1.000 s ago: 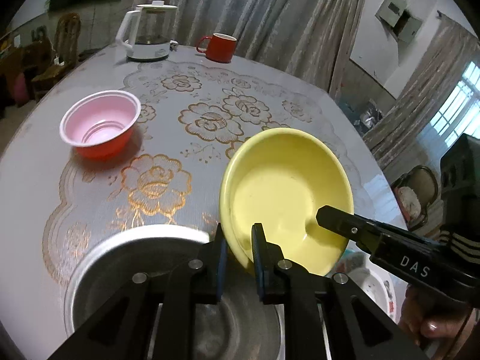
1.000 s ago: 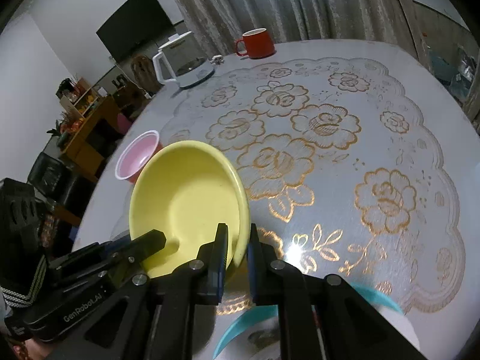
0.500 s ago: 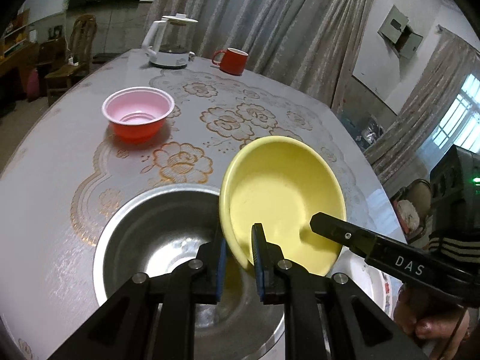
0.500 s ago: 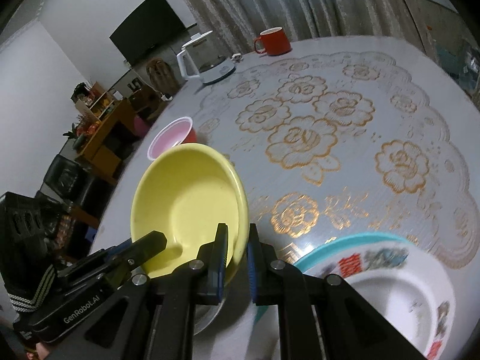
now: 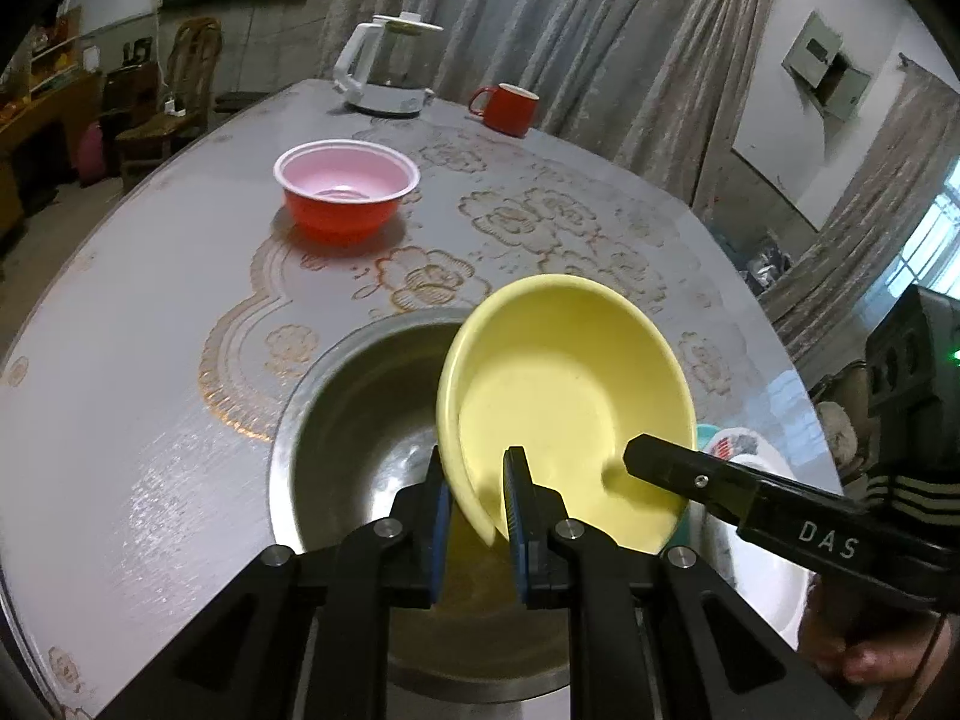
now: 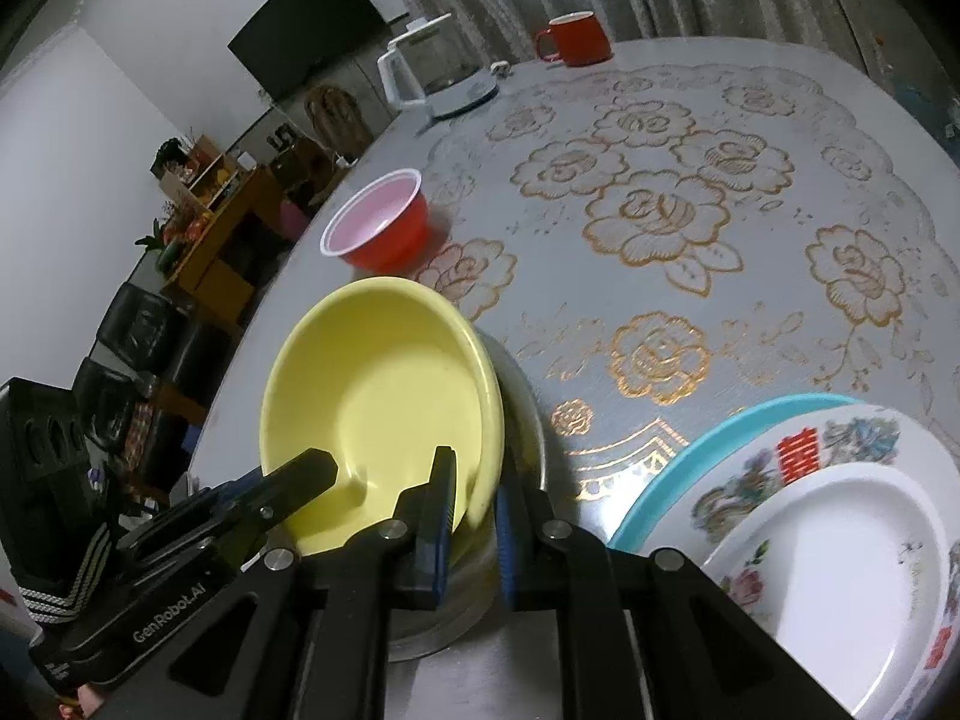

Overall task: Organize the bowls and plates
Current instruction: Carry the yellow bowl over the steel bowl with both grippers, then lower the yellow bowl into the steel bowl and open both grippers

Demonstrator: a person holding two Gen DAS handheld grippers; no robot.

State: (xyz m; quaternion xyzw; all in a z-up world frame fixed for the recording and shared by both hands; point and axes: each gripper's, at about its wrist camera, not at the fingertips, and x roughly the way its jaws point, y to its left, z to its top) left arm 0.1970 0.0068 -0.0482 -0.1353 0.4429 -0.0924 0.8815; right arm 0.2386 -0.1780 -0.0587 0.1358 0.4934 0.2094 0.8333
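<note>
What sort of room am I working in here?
Most likely a home living or dining room: a round table under a rose-patterned cover, an electric kettle and red mug at its far side, a wall-mounted television and long curtains behind.

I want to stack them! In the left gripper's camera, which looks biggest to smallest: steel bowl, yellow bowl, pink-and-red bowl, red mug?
1. Steel bowl, widest.
2. Yellow bowl. It is lifted nearer the camera, so it may look bigger than it is.
3. Pink-and-red bowl.
4. Red mug, though it stands farthest away.
</note>
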